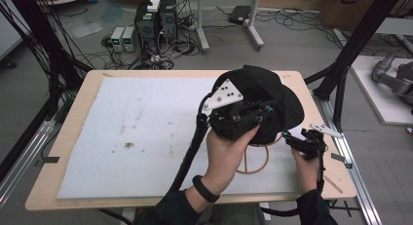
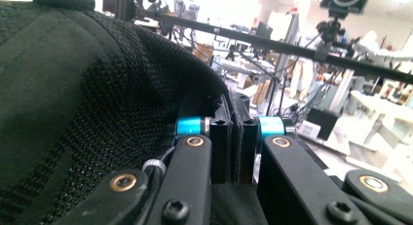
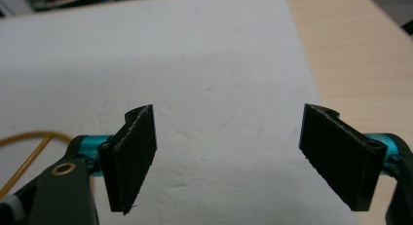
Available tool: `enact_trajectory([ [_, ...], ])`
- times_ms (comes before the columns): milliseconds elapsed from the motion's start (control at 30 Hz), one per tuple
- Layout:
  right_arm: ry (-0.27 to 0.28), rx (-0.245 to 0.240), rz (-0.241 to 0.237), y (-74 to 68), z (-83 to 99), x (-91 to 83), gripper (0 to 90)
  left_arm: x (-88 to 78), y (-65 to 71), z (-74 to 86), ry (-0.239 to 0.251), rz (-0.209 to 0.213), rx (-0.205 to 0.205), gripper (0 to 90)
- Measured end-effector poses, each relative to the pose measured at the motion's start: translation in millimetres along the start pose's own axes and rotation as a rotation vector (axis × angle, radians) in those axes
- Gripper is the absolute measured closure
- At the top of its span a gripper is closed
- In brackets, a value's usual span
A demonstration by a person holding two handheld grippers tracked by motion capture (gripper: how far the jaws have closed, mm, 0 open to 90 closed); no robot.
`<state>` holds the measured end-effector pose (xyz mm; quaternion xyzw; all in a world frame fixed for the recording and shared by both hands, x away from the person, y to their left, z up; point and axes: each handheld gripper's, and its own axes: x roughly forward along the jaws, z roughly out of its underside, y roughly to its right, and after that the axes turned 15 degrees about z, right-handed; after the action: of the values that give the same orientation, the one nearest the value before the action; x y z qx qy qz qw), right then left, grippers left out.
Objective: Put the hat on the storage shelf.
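Black cap [image 1: 272, 101] is clamped in the left gripper [image 2: 234, 137]; right gripper [image 3: 229, 157] stands wide apart.

- Your left hand [image 1: 225, 157] holds the black two-jaw left gripper [image 1: 263, 109] raised above the table, its jaws pinched together on black fabric.
- Your right hand [image 1: 304, 172] keeps the smaller-looking black right gripper [image 1: 293, 137] low, jaws spread wide with nothing between them.

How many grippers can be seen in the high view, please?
2. The left gripper is raised above the table's middle right, shut on the edge of a black cap. The right gripper, open, is low beside it, near the table's right edge.
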<state>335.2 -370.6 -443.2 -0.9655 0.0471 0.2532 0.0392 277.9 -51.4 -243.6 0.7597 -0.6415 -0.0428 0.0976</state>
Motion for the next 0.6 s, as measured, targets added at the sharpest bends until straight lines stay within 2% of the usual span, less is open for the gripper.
enact_trajectory([
  [100, 0.017, 0.044, 0.019, 12.2, -0.3, -2.6, 21.1, 6.8, 2.4, 6.3, -0.027, -0.002, 0.009, 87.8],
  [167, 0.016, 0.06, 0.028, 19.3, 0.4, -2.4, 21.1, 10.3, 2.6, 9.5, -0.047, -0.022, 0.023, 87.8],
  [300, 0.009, 0.098, 0.028, 24.6, 1.4, -2.8, 21.1, 16.2, 1.1, 17.2, -0.082, -0.038, 0.027, 87.6],
  [400, 0.016, 0.097, 0.031, 25.6, 1.2, -3.3, 21.1, 21.1, 1.7, 24.0, -0.119, -0.063, 0.052, 86.9],
  [467, 0.014, 0.104, 0.034, 26.3, 1.3, -3.5, 21.1, 21.2, 1.6, 27.0, -0.114, -0.084, 0.072, 87.0],
  [533, 0.014, 0.11, 0.04, 27.5, 1.8, -3.6, 21.1, 19.6, 2.1, 27.0, -0.111, -0.114, 0.091, 81.2],
  [600, 0.015, 0.113, 0.049, 29.1, 2.1, -3.6, 21.1, 16.8, 2.6, 26.0, -0.114, -0.138, 0.111, 67.5],
])
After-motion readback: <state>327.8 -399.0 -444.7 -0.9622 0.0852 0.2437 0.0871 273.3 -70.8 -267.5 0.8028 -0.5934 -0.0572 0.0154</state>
